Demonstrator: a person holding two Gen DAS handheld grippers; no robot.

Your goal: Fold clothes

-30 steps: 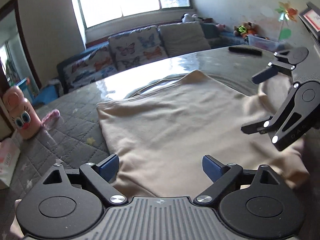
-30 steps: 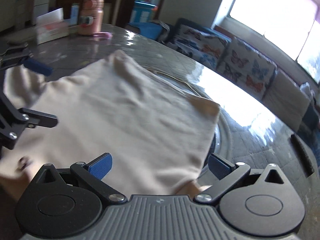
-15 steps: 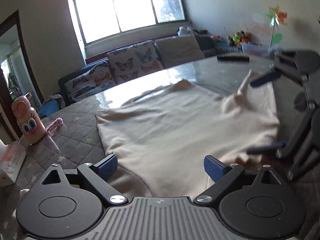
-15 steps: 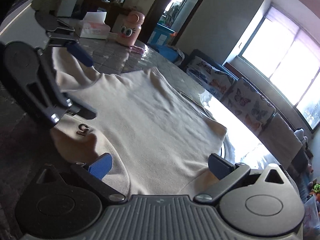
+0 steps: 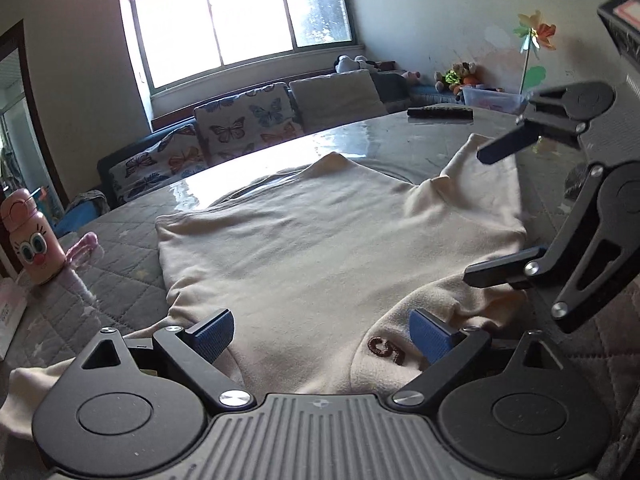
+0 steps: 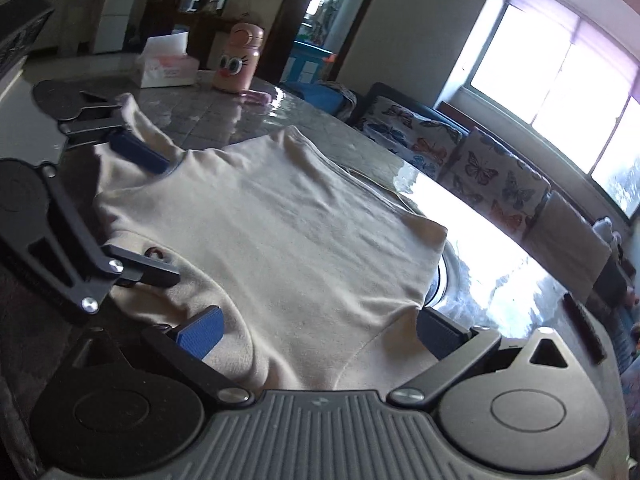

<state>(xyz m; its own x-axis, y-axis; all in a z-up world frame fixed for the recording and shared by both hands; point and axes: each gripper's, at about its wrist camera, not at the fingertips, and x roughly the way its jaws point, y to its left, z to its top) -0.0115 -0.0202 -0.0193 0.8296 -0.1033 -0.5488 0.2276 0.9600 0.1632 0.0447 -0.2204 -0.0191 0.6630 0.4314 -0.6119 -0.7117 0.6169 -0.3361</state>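
Looking down on a cream garment (image 5: 320, 232) spread flat on the table (image 5: 120, 260), with its long axis running from the near edge straight away toward the far edge below the window. Held wide open over that near edge: the left gripper (image 5: 322, 334), gripping nothing, its blue pads (image 5: 212, 332) on either side of the nearest cloth and level with it. Open too and empty, by the look of it: the right gripper (image 5: 492, 216), turned on its side toward the table's right edge, one finger over the other, with a raised corner of cloth just beside the upper finger; cannot tell whether touching. Seen from the right wrist, the same layout mirrored: right gripper (image 6: 318, 332) spread across the near edge of the garment (image 6: 280, 220), left gripper (image 6: 160, 220) toward the left edge with another raised corner beside its upper finger. Between the two, a small dark emblem (image 5: 386, 350) on a rounded flap of cloth, closest to the left gripper's right pad. Judging by this, equally near for both, each with cloth straight ahead of its fingers. Probably calls for closing on the near edge at both sides and carrying it along the long axis toward the far edge. Worth watching for thick, doubled layers slipping out of a shallow pinch.
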